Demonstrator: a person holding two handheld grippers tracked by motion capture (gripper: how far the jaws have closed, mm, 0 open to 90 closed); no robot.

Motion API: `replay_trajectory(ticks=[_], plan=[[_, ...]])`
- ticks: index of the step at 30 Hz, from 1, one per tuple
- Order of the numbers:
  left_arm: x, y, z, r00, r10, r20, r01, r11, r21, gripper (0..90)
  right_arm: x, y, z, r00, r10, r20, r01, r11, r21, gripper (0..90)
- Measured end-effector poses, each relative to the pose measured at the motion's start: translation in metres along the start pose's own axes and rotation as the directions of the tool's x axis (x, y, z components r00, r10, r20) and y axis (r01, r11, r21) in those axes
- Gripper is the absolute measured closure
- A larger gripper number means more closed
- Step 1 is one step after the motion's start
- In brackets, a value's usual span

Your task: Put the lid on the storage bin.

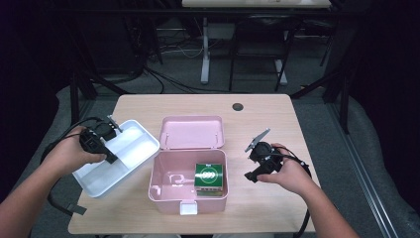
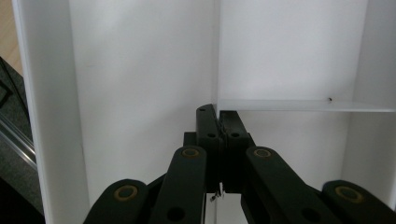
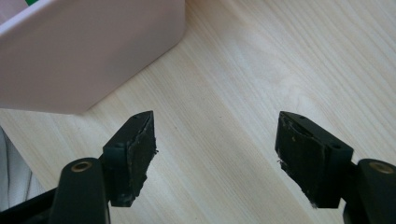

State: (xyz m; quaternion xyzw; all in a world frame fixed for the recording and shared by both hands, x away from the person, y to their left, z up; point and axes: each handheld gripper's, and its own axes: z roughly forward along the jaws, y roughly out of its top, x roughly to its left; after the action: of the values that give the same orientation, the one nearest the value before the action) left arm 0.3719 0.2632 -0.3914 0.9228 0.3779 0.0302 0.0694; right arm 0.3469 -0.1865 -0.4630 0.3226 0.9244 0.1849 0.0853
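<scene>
A white tray (image 1: 99, 179) with inner dividers hangs tilted over the table's left side, beside an open pink box (image 1: 163, 197). My left gripper (image 1: 110, 153) is shut on the tray; in the left gripper view its jaws (image 2: 218, 116) pinch a thin divider wall (image 2: 299, 105) of the tray (image 2: 140, 70). A green carton (image 1: 209, 178) stands inside the pink box, whose lid (image 1: 192, 131) is folded back. My right gripper (image 1: 250, 163) hovers right of the box, open and with nothing between its pads (image 3: 215, 140), over bare wood (image 3: 261, 60) near the box's corner (image 3: 84, 51).
The light wooden table (image 1: 267, 114) has a round dark cable hole (image 1: 237, 106) at the back right. A white latch (image 1: 188, 208) sticks out from the pink box's front. Table legs and cables lie on the dark floor beyond.
</scene>
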Motion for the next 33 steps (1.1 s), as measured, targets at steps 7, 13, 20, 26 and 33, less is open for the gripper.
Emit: replay_trajectory(ticks=[7,13,20,26,33], plan=[[-0.009,0.013,0.001,0.9995,0.026,0.018,-0.026,0.9996,-0.012,89.2,0.0,-0.001,0.001,1.0,0.003,0.004,-0.003,1.0,0.003,28.4],[-0.013,0.018,0.003,0.9991,0.037,0.022,-0.036,0.9992,-0.017,89.2,0.0,-0.002,0.001,1.0,0.003,0.003,-0.003,1.0,0.003,28.4],[-0.026,0.027,-0.001,0.9959,0.09,0.01,-0.09,0.9957,-0.023,89.2,-0.001,-0.002,0.001,1.0,0.003,0.002,-0.003,1.0,0.002,28.4],[-0.04,0.035,-0.002,0.988,0.154,0.01,-0.154,0.9879,-0.022,89.2,0.0,-0.003,0.002,1.0,0.004,-0.003,-0.004,1.0,0.013,28.4],[-0.054,0.044,-0.004,0.9665,0.257,0.004,-0.257,0.9663,-0.022,89.2,-0.001,-0.004,0.002,0.9999,0.012,0.003,-0.012,1.0,-0.001,28.4]])
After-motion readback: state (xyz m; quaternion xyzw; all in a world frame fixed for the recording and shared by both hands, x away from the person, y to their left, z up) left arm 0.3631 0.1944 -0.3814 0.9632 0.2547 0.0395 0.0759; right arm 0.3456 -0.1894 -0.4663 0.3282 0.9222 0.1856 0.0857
